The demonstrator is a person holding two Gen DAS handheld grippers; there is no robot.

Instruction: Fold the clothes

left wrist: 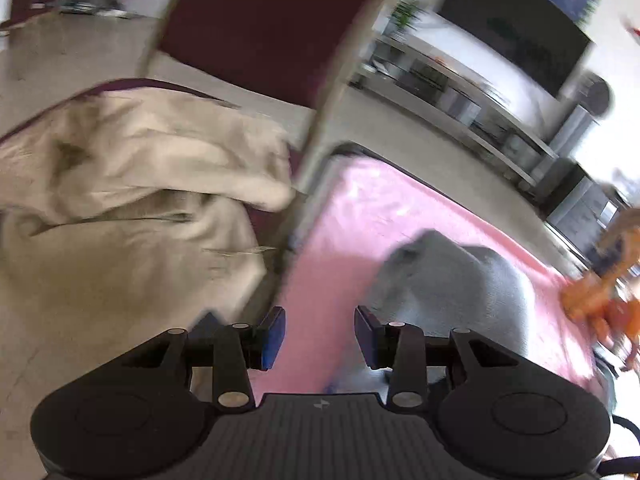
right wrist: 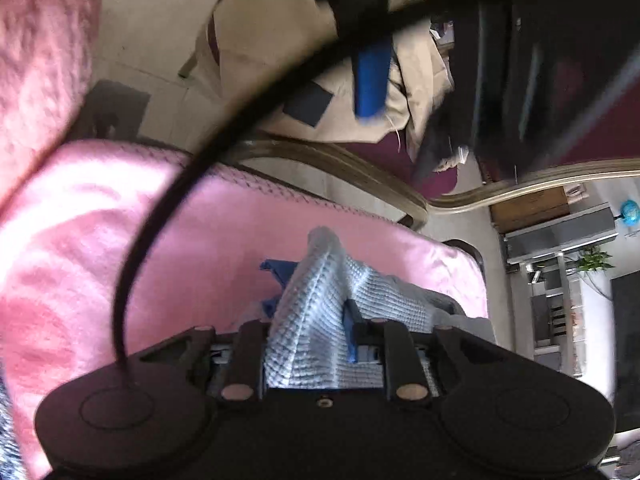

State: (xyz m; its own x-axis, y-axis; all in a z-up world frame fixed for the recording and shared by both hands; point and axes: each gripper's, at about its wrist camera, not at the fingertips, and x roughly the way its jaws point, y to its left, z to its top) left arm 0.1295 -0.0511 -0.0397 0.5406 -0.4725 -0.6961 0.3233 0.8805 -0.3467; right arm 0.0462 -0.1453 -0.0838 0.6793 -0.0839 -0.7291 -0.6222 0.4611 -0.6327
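Note:
A pale grey-blue knit garment (left wrist: 460, 292) lies bunched on a pink blanket (left wrist: 360, 216). In the left wrist view my left gripper (left wrist: 320, 336) hovers over the blanket just left of the garment, open, with nothing between its blue pads. In the right wrist view my right gripper (right wrist: 308, 320) is shut on a raised fold of the knit garment (right wrist: 316, 304). The cloth fills the gap and hides the left pad, and only the right fingertip (right wrist: 351, 328) shows. A beige garment (left wrist: 132, 184) lies crumpled on a maroon seat to the left.
A curved wooden frame (right wrist: 360, 176) borders the pink blanket (right wrist: 120, 248). A black cable (right wrist: 168, 200) crosses the right wrist view. A TV (left wrist: 520, 32) on a low stand (left wrist: 460, 92) lies beyond. A blurred orange shape (left wrist: 596, 304) sits at the blanket's right edge.

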